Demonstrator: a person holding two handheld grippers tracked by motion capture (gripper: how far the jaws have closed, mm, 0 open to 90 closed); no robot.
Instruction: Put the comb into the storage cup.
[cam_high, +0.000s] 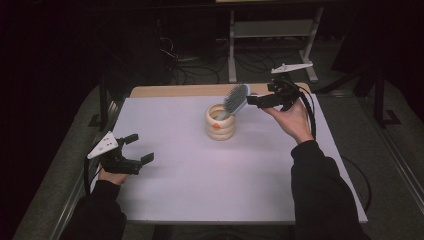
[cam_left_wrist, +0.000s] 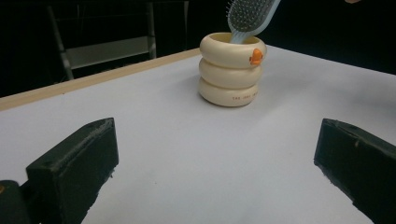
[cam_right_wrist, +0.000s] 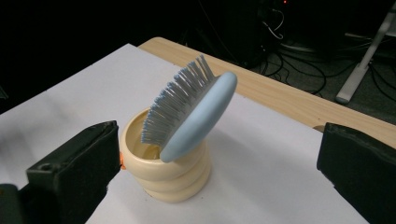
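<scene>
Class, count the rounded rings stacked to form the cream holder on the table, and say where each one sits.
3. The holder has a bottom ring on the white table, a middle ring above it, and a top ring bearing the orange mark, where the hairbrush leans.

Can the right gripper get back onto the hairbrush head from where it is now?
Probably yes: the right gripper is open beside the hairbrush, which leans out of the cream holder, with nothing between.
</scene>
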